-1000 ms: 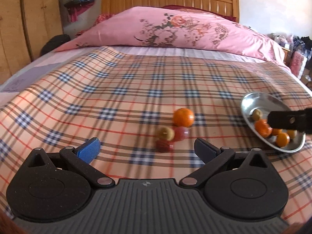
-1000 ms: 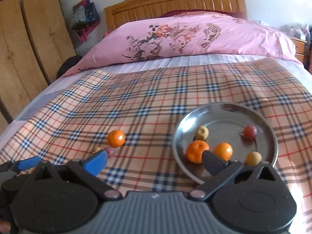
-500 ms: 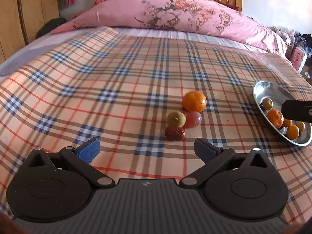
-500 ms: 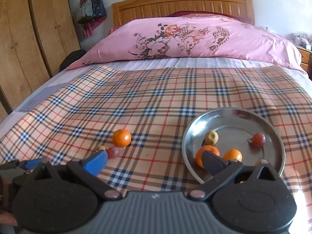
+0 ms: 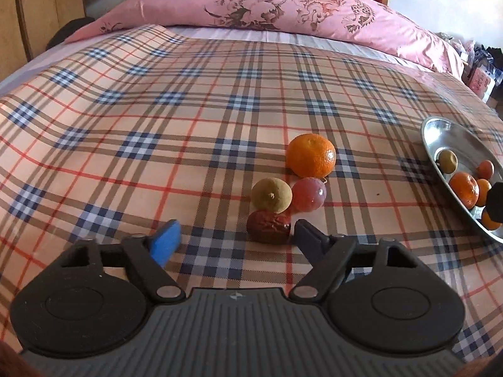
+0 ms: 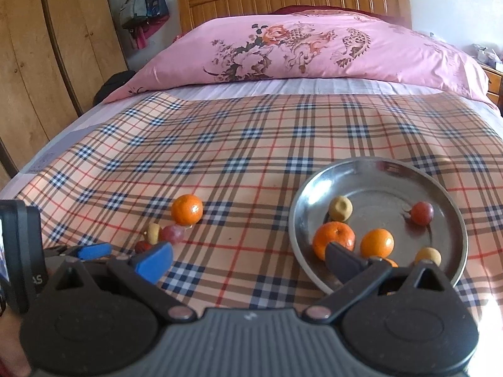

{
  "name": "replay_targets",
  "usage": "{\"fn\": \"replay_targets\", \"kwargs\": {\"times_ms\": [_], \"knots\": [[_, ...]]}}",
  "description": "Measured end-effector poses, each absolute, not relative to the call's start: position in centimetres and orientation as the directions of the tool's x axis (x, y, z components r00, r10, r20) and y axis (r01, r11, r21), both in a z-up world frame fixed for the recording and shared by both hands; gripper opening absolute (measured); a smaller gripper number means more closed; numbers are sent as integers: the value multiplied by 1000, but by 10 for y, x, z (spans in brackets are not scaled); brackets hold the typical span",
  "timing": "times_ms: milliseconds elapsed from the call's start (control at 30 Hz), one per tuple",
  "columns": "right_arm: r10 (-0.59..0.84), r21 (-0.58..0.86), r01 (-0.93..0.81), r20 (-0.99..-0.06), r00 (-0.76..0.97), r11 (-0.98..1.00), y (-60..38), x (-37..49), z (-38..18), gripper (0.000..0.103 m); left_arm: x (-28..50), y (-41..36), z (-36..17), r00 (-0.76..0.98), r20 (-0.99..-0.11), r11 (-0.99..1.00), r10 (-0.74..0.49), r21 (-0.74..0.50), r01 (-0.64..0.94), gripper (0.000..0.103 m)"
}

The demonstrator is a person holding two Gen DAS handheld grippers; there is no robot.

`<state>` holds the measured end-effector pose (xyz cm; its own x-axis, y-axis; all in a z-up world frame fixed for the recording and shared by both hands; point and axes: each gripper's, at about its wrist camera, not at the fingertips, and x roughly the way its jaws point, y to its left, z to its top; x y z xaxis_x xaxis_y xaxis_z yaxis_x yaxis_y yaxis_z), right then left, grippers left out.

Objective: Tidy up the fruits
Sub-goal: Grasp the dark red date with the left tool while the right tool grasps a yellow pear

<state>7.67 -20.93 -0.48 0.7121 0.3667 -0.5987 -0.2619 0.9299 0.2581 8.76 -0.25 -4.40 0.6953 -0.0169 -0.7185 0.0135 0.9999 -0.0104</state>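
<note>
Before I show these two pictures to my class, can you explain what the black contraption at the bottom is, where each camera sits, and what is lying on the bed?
A person holds a handheld two-finger gripper in each hand, each with its own camera looking along the fingers. The left gripper, its jaws open and just closing a little, nears a wrinkled dark red date. Behind the date, on the plaid cloth, lie a greenish-tan round fruit, a pinkish-red grape and a large orange tangerine. The right gripper, open and empty, hangs over the round steel plate, which already holds fruit.
</note>
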Motion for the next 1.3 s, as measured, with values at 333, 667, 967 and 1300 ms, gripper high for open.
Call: {"fn": "replay_targets", "kwargs": {"times_ms": [333, 667, 967, 1300], "knots": [[389, 255, -293, -616, 685, 921, -195, 85, -12, 102, 79, 1, -42, 718, -691, 996, -78, -19, 90, 34], [428, 227, -376, -641, 637, 898, -166, 94, -18, 99, 64, 33, -30, 747, -663, 999, -46, -44, 21, 34], [533, 270, -489, -644, 549, 829, -121, 99, -25, 80, 57, 66, -19, 763, -647, 996, 8, -60, -61, 34], [548, 279, -514, -668, 503, 811, -80, 116, -41, 59, 58, 83, -20, 775, -632, 992, 7, -91, -83, 34]]}}
